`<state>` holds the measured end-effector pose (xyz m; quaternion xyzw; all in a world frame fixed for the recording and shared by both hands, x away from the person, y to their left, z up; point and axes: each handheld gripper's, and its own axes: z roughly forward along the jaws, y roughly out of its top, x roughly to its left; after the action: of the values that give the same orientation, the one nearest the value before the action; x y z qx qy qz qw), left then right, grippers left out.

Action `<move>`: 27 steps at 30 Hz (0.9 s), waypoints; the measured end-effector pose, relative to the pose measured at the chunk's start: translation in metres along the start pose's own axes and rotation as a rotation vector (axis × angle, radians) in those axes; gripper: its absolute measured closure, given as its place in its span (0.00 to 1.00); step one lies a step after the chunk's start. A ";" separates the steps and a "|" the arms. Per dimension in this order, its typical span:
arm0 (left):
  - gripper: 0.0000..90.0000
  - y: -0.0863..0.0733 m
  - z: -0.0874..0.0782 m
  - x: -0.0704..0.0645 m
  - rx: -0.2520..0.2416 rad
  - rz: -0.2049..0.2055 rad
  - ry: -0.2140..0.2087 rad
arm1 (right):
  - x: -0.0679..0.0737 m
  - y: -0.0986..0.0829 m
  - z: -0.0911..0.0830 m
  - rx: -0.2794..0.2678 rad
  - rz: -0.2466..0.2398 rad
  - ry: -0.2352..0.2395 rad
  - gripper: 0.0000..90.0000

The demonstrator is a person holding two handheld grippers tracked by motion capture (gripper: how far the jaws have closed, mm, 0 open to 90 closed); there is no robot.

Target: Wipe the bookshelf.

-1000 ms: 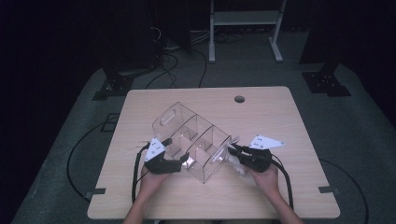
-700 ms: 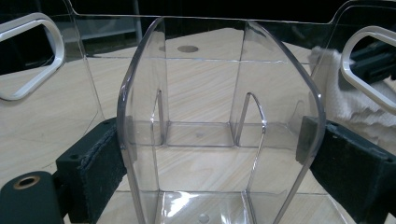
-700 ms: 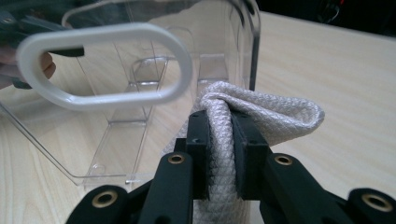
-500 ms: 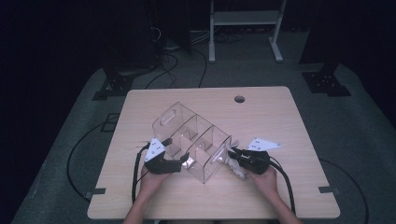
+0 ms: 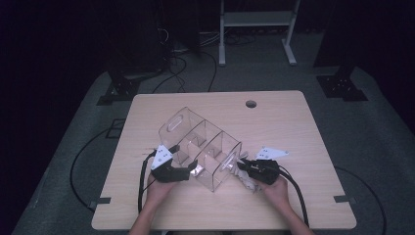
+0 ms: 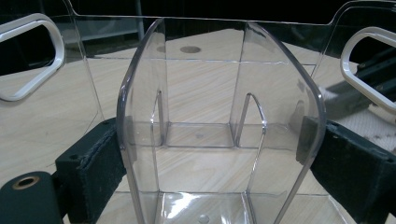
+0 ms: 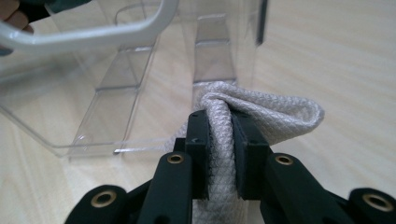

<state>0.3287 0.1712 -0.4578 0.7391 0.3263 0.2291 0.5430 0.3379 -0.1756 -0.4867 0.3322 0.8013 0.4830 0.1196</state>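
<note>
Hardly anything has shifted since a sec ago: both hands sit where they were, the right gripper [image 5: 243, 169] maybe a touch closer to the clear organizer [image 5: 200, 147]. Left gripper [image 5: 188, 169] has its jaws spread wide w/ the organizer's end wall [image 6: 219, 135] between the pads, pads touching or nearly so, can't tell which. Right gripper's jaws are clamped narrow on a folded white cloth [image 7: 252, 114], which bulges just ahead of the tips, right beside the organizer's near corner on the table [image 5: 293, 122].
</note>
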 end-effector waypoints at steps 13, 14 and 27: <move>0.10 0.000 -0.001 0.002 0.005 -0.002 0.007 | 0.007 -0.001 0.010 0.051 -0.048 0.024 0.86; 0.10 0.000 -0.002 0.002 0.006 -0.001 0.007 | 0.005 -0.001 0.010 0.046 -0.041 0.011 0.86; 0.09 0.000 -0.002 0.003 0.005 -0.004 0.009 | 0.009 -0.002 0.013 0.074 -0.034 0.043 0.87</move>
<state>0.3296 0.1743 -0.4575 0.7387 0.3306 0.2306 0.5402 0.3367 -0.1613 -0.4937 0.3121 0.8266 0.4580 0.0982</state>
